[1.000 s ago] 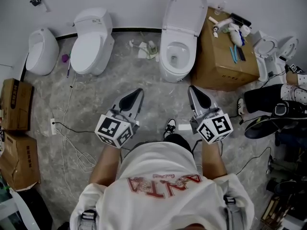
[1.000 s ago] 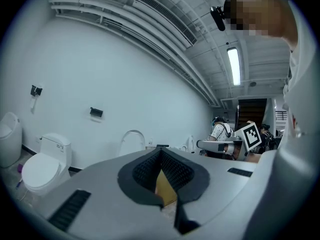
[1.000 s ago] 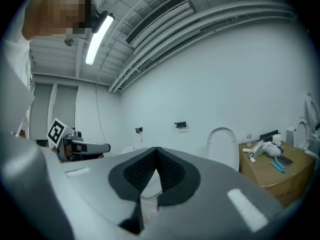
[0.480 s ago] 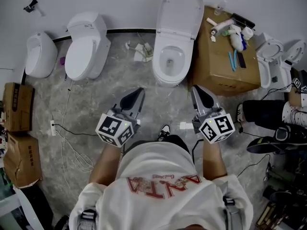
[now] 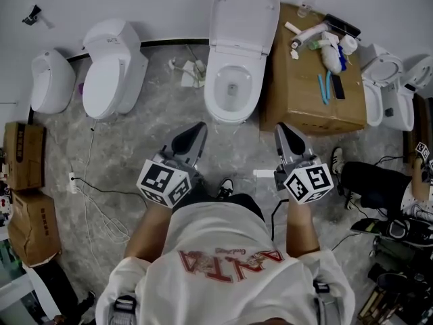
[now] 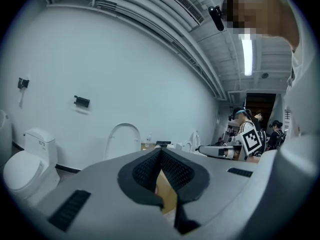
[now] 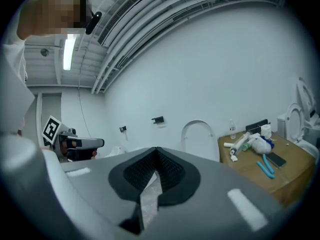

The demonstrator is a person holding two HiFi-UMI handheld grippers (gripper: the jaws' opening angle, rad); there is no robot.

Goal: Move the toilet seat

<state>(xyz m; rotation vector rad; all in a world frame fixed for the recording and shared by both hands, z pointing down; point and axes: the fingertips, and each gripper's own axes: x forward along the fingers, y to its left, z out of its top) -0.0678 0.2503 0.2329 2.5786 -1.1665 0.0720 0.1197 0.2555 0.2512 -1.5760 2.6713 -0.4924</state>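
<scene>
A white toilet stands against the far wall ahead of me, its bowl uncovered and its seat and lid raised upright against the wall. That raised lid shows in the left gripper view and the lid shows in the right gripper view too. My left gripper hovers short of the bowl, to its left, shut and holding nothing. Level with it, to the right of the bowl, my right gripper is shut and empty as well. Neither touches the toilet.
A second toilet with its lid down and a urinal stand to the left. A cardboard box with bottles and tools is right of the open toilet. Cables lie on the floor. Another person's legs are at the right.
The view has shifted so the open toilet sits more centred and closer between the grippers. Both grippers keep their pose and stay shut.
</scene>
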